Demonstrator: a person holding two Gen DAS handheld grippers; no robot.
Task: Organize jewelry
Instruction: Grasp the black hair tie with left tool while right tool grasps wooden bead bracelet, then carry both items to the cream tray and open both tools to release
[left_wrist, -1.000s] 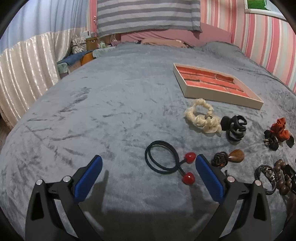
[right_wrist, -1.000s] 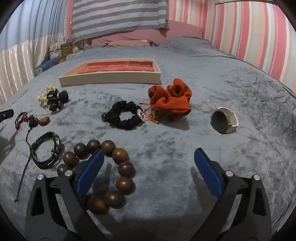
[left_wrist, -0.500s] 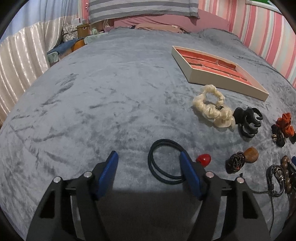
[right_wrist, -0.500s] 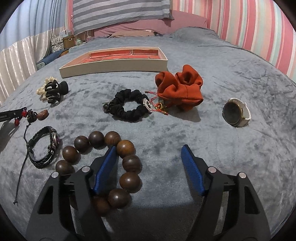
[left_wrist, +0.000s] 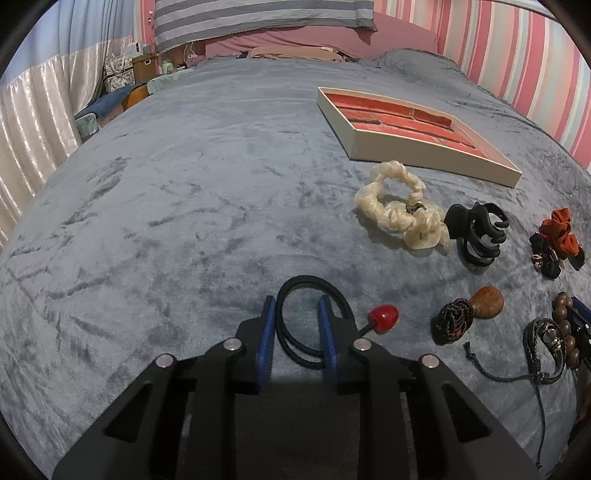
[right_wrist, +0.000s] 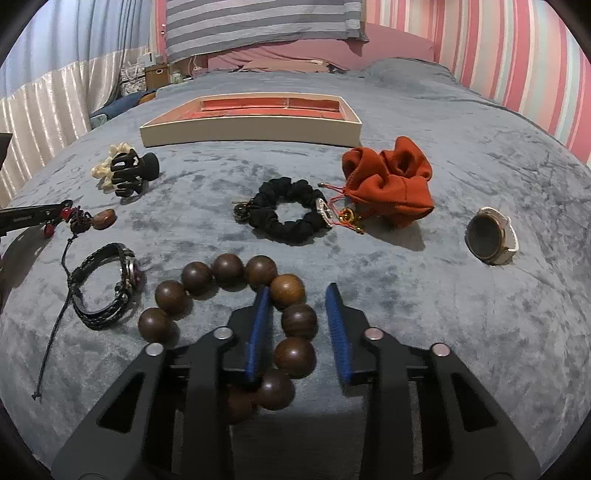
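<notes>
A: Where is the left gripper?

B: Low in the centre of the left wrist view, down on the grey blanket. Its blue pads stand a narrow gap apart, with one side of the black hair tie running between them. I can't tell whether they are actually pinching it; the band looks loose in the gap.

A: And the tie's red bead?

B: Just to the right of the fingers, on the blanket.

A: The right gripper?

B: Bottom centre of its own view, partly spread. The wooden bead bracelet curls around the left finger; three or four beads sit between the pads, touching only the left one.

A: And the tray?

B: The cream jewelry tray with its red lining lies in the upper middle. Below it are a black scrunchie touching the orange scrunchie, and a watch at mid right. At left lie a black claw clip and a braided bracelet.
</notes>
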